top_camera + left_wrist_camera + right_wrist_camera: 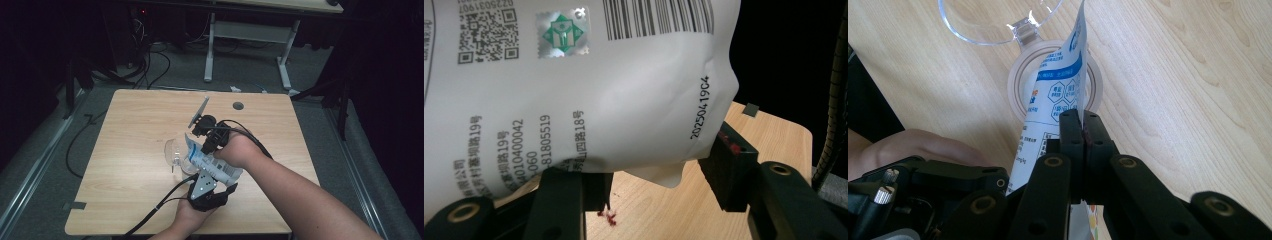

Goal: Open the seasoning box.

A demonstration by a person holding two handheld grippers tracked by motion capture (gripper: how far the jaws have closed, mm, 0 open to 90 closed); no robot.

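A white and blue printed pouch [212,162] hangs tilted over a clear round container [1017,82] whose hinged clear lid [993,20] lies open on the wooden table [130,125]. My right gripper [1083,122] is shut on the pouch's thin upper edge [1068,75], directly above the container's mouth. My left gripper [654,175] grips the pouch's fat lower end [599,100], with one jaw on each side pressing into it. In the high view the left gripper [216,186] sits nearest the person and the right gripper [206,145] just beyond it.
A few dark red crumbs [609,217] lie on the table under the pouch. A round cable hole [238,106] sits near the table's far edge. Another desk's white legs [209,50] and loose cables stand on the floor beyond.
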